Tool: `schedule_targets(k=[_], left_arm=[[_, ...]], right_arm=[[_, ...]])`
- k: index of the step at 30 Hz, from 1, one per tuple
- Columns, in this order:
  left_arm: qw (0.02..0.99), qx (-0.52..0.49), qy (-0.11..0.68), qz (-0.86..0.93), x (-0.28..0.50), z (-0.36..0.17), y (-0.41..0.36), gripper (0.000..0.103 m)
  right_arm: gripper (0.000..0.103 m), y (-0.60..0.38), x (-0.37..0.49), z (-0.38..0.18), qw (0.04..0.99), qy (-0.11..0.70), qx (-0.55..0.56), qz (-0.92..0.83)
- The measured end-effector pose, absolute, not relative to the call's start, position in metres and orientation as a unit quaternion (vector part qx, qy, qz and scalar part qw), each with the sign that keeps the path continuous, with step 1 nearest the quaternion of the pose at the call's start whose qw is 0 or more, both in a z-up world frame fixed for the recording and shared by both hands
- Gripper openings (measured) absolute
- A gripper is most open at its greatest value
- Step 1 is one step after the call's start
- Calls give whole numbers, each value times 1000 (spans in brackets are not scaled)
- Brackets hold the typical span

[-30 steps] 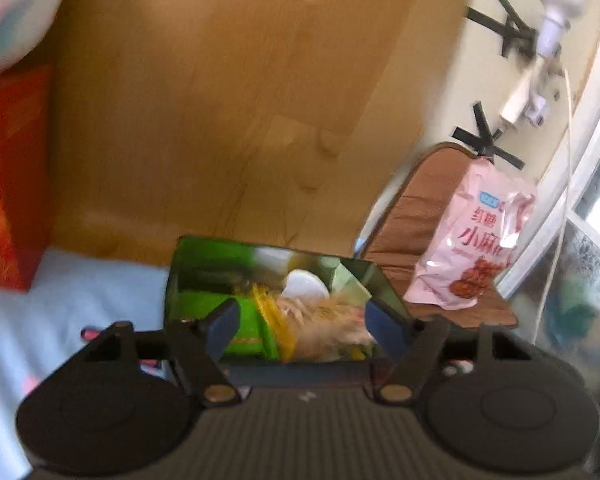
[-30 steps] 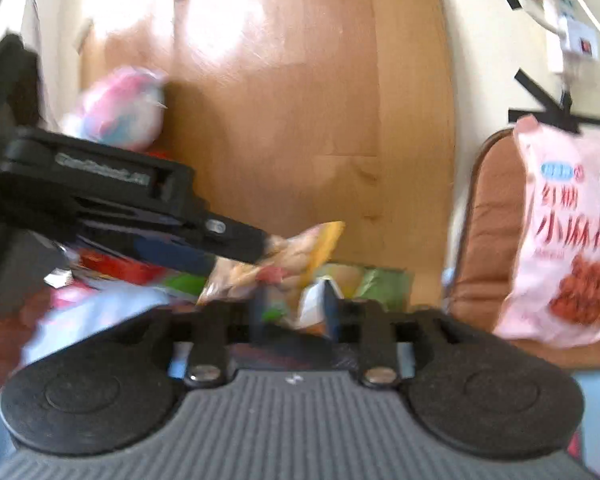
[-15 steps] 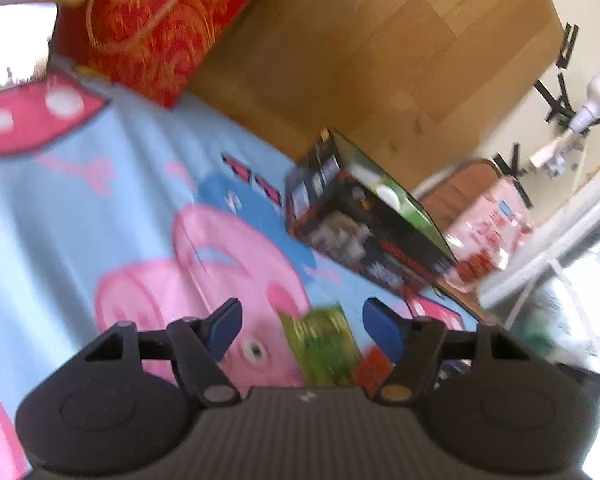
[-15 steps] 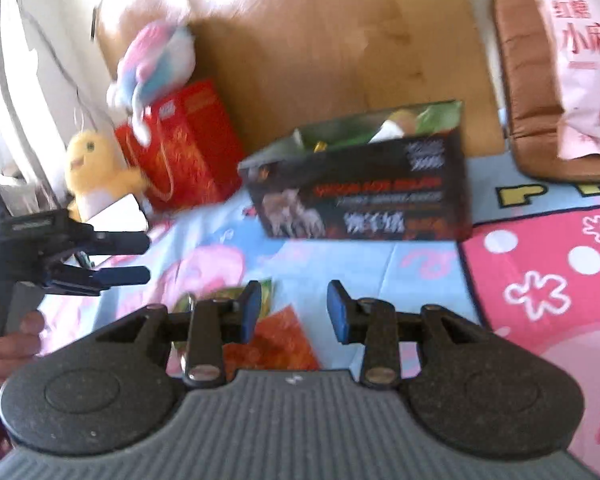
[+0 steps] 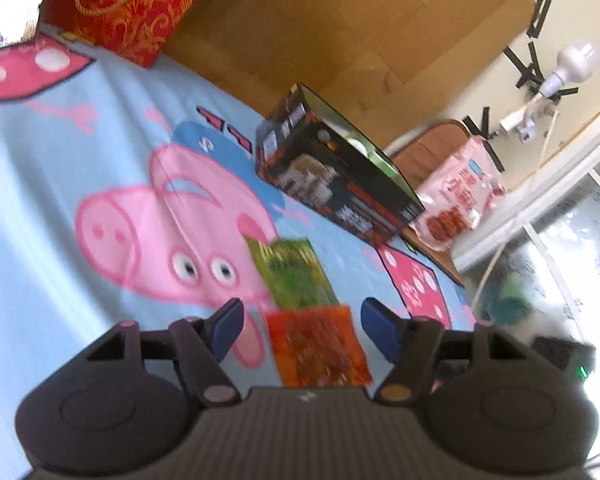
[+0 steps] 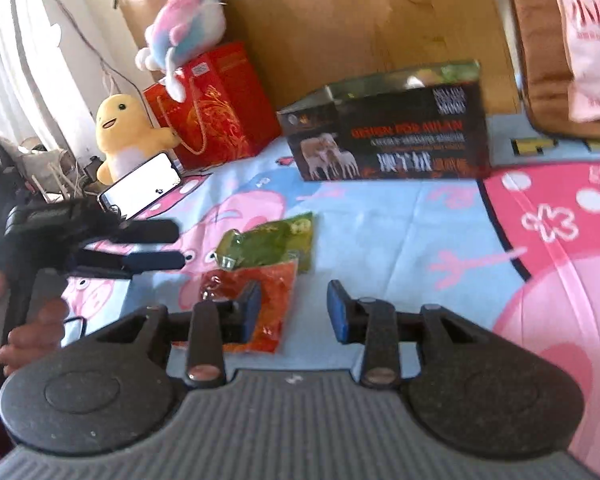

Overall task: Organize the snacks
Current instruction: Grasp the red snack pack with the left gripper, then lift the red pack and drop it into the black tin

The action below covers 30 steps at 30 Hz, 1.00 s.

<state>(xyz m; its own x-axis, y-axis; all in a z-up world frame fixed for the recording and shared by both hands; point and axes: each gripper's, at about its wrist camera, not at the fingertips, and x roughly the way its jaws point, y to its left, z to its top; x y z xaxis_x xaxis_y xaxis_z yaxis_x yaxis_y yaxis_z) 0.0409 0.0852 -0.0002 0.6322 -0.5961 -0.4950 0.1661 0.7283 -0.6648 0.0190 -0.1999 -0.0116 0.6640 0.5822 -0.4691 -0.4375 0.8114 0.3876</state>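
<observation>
A green snack packet (image 5: 296,276) (image 6: 272,244) and an orange snack packet (image 5: 320,348) (image 6: 260,300) lie flat and touching on the cartoon-pig cloth (image 5: 100,160). A black open-topped box (image 5: 340,176) (image 6: 392,132) with snacks inside stands behind them. My left gripper (image 5: 302,320) is open and empty, hovering just above the orange packet; it also shows in the right wrist view (image 6: 168,246), left of the packets. My right gripper (image 6: 294,312) is open and empty, above the right edge of the orange packet.
A red gift bag (image 6: 216,116) with a plush toy (image 6: 188,36) on top, a yellow plush (image 6: 124,128) and a phone (image 6: 140,190) sit at the back left. A pink snack bag (image 5: 460,200) (image 6: 588,32) rests on a brown cushion (image 6: 532,64) at the right.
Both grippers have pulled back from the box, where the left released a snack, and moved down toward the two packets on the cloth. The right gripper has opened wider.
</observation>
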Motion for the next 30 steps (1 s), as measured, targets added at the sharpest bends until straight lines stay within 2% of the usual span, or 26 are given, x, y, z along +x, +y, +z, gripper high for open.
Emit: schedule_targets(k=[3, 5, 10, 12, 13, 14, 15, 17, 22, 30], left_arm=[[851, -284, 372, -240, 31, -5, 75, 63], [848, -279, 382, -239, 28, -11, 69, 56], [850, -286, 370, -242, 26, -17, 67, 57], [850, -286, 370, -243, 27, -17, 67, 55], [852, -286, 370, -237, 27, -17, 67, 48], [855, -284, 369, -229, 27, -17, 67, 40], [857, -283, 369, -223, 27, -17, 67, 36], [858, -282, 373, -211, 29, -17, 68, 21], [856, -298, 356, -226, 31, -3, 71, 20], [894, -234, 277, -263, 96, 78, 43, 21]], right_arm=[[39, -212, 33, -18, 884, 312, 186, 293], [38, -213, 51, -24, 872, 323, 217, 297], [36, -206, 66, -38, 834, 353, 267, 330], [30, -199, 59, -36, 840, 350, 251, 331], [27, -196, 57, -35, 841, 352, 242, 333], [12, -194, 56, -35, 837, 359, 241, 336], [3, -193, 56, -38, 829, 370, 246, 341], [3, -192, 52, -42, 823, 372, 256, 346], [3, -197, 45, -31, 835, 352, 258, 334], [3, -213, 63, 36, 884, 247, 227, 325]])
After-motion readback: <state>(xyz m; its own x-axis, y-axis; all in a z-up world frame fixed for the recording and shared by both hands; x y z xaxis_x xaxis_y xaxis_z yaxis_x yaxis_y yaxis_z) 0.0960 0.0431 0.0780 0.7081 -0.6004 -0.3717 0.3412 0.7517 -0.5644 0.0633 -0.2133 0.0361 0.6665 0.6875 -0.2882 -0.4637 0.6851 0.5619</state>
